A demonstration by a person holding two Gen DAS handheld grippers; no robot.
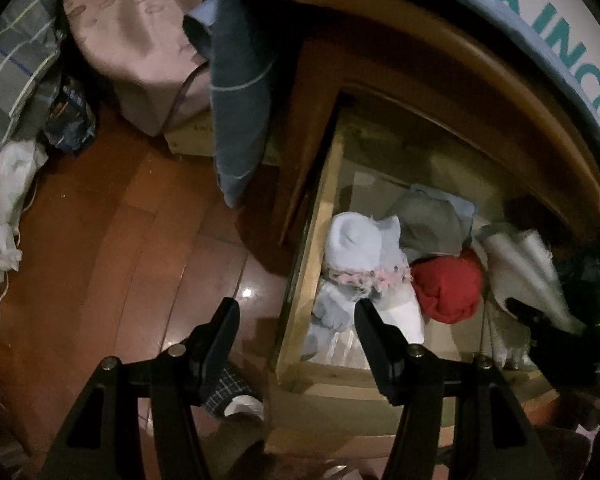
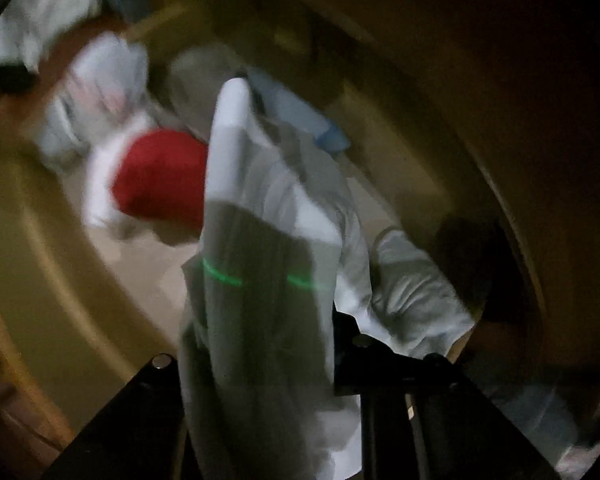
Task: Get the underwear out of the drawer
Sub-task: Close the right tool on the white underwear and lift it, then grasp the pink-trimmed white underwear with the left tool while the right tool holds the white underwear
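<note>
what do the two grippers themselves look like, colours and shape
The left gripper is matte black: two flat tapering fingers on angular black brackets fixed with round silver bolts. The right gripper looks the same black with silver bolts, its fingers mostly covered by pale cloth, and a small green light glows on its body. No cables or sleeves show.

Bedroom: clothes drawer (image 1: 300, 288), bedding (image 1: 240, 92).

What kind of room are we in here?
Probably a bedroom: an open light wooden drawer holding folded garments such as a red cloth bundle, bedding-like blue fabric hanging beside it, and glossy brown wooden floorboards.
</note>
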